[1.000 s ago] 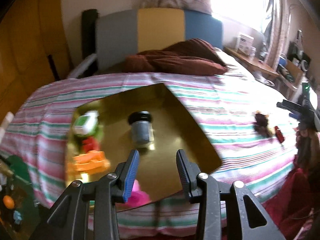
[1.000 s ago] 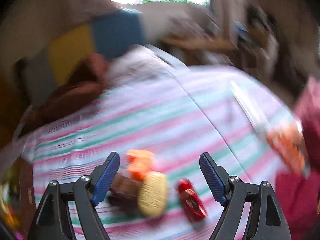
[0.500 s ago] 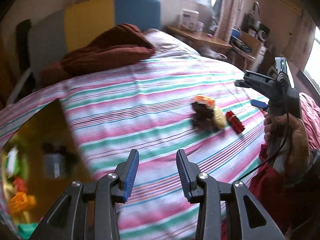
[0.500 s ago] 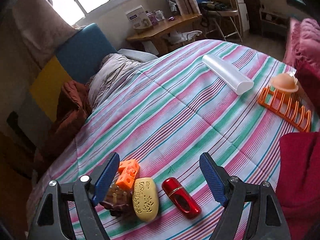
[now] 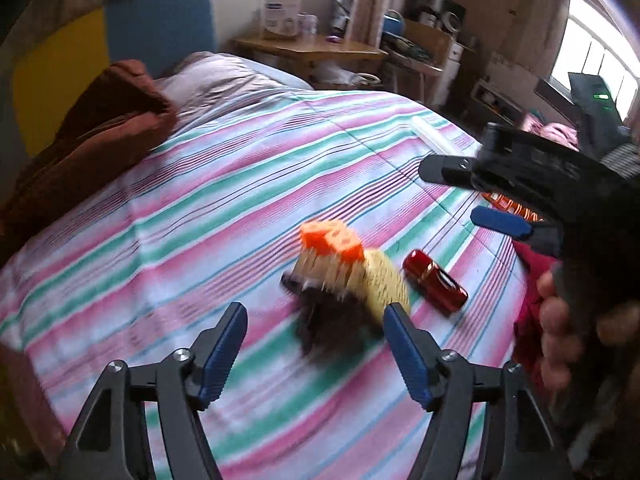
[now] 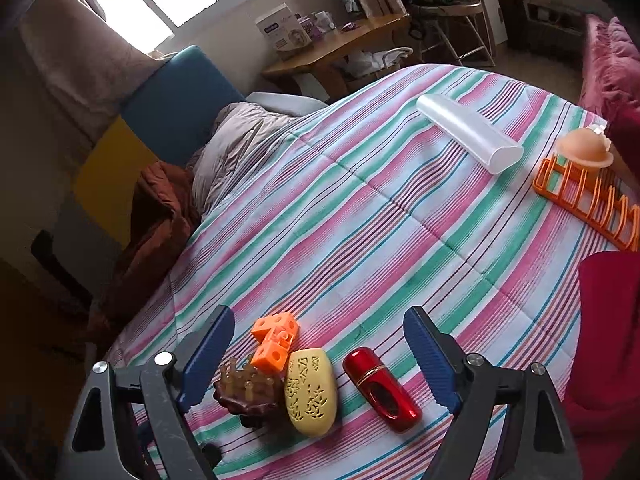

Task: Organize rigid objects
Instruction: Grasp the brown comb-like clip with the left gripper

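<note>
A: Striped bedspread (image 6: 360,216) fills both views, pink/green/white, w/ a blue and yellow headboard (image 6: 168,92) behind and a wooden desk (image 6: 340,44) under the window.

B: Where's the stuff to sort?

A: Small cluster near the bed's front edge. Orange block piece (image 6: 274,342) at the back, touching a brown spiky dish (image 6: 244,394) and a yellow oval case (image 6: 310,392). Red case (image 6: 380,388) lies just beside the yellow one, apart from it.

B: Which way do they point?

A: In the right wrist view the red case's long axis runs diagonally, upper left to lower right. Yellow oval is nearly upright in frame, parallel-ish. Further off: a clear tube (image 6: 468,136), long axis also upper left to lower right, and an orange rack (image 6: 588,204) w/ a peach dome thing (image 6: 586,150) at its end.

B: Grippers?

A: Left gripper (image 5: 316,348) jaws have just been opening, now wide apart, nothing between the pads; cluster sits ahead, blurred. Right gripper (image 6: 320,356) has just opened further too, jaws spread above the cluster, gripping nothing. Hand (image 5: 560,332) holding it shows in the left view.
</note>
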Action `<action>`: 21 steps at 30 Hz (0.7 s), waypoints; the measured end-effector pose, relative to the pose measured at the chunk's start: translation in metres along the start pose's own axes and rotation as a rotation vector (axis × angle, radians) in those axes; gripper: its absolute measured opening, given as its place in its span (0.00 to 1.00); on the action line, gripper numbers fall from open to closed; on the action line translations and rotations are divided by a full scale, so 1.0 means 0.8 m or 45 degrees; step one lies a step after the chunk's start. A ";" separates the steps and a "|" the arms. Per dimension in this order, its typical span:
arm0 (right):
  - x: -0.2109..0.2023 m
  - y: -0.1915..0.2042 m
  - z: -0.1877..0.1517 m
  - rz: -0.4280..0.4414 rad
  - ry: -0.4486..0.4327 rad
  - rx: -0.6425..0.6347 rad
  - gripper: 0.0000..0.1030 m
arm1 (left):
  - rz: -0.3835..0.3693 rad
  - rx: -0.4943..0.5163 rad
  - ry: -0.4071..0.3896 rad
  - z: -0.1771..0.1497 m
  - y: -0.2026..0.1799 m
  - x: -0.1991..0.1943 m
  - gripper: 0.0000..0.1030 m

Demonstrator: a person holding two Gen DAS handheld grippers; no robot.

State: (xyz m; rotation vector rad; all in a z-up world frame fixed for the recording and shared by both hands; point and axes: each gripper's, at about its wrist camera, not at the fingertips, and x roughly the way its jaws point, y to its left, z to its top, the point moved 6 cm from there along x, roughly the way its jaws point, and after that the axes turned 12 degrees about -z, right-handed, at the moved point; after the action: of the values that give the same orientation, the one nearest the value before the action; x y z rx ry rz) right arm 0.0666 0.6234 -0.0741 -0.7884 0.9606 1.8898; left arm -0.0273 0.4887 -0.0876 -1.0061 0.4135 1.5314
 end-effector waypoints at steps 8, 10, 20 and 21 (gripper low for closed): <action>0.010 -0.003 0.000 0.005 0.034 0.033 0.85 | -0.122 -0.107 0.071 0.006 0.027 0.069 0.58; 0.010 -0.002 0.000 0.000 0.031 0.029 0.85 | -0.127 -0.089 0.053 0.000 0.025 0.063 0.58; 0.009 0.006 -0.002 0.021 0.028 -0.001 0.85 | -0.016 -0.169 -0.010 -0.107 0.008 -0.025 0.57; 0.009 0.010 -0.004 0.027 0.029 -0.026 0.84 | -0.017 -0.175 -0.018 -0.117 0.006 -0.033 0.57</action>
State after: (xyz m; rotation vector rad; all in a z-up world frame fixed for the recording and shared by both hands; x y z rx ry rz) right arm 0.0564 0.6210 -0.0790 -0.8168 0.9685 1.9152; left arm -0.0002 0.4009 -0.1213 -1.1015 0.2939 1.5708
